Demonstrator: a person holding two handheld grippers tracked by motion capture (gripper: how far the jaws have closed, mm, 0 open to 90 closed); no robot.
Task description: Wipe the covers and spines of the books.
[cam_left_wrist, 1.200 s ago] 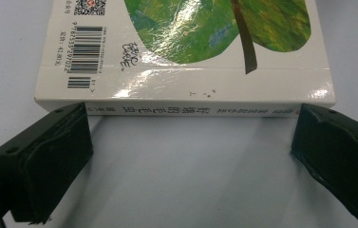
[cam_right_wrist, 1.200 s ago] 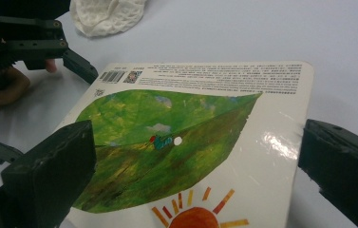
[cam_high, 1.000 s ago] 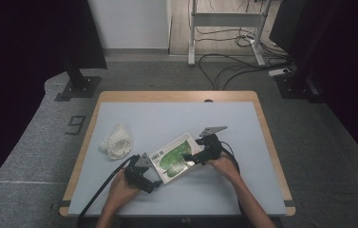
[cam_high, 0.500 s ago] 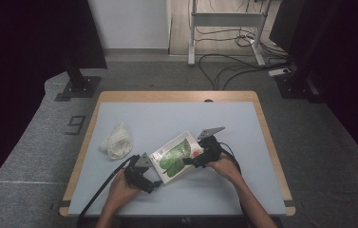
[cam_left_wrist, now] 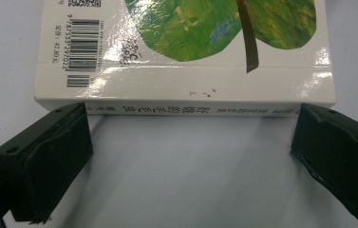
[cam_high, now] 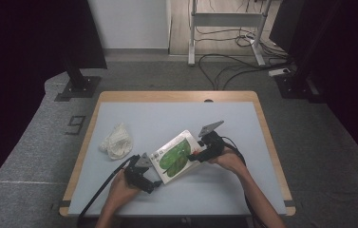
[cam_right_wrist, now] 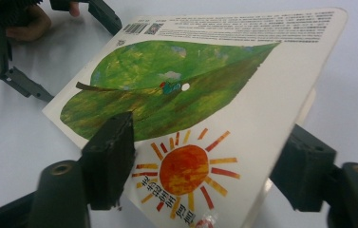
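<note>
A board book with a green leaf and an orange sun on its cover lies near the table's front middle. My left gripper stands open at the book's spine end. In the left gripper view the spine runs across between the two spread jaws, just beyond their tips. My right gripper is at the book's opposite edge, open. In the right gripper view the cover tilts up, with one jaw over it and the other behind and under it.
A crumpled white cloth lies left of the book. The pale blue table top has a wooden rim. Cables trail from both grippers toward the front edge. Dark stands and floor cables sit beyond the table.
My right gripper has slid a little left onto the book's edge, and the cover there has tipped up. The left gripper has stayed at the spine.
</note>
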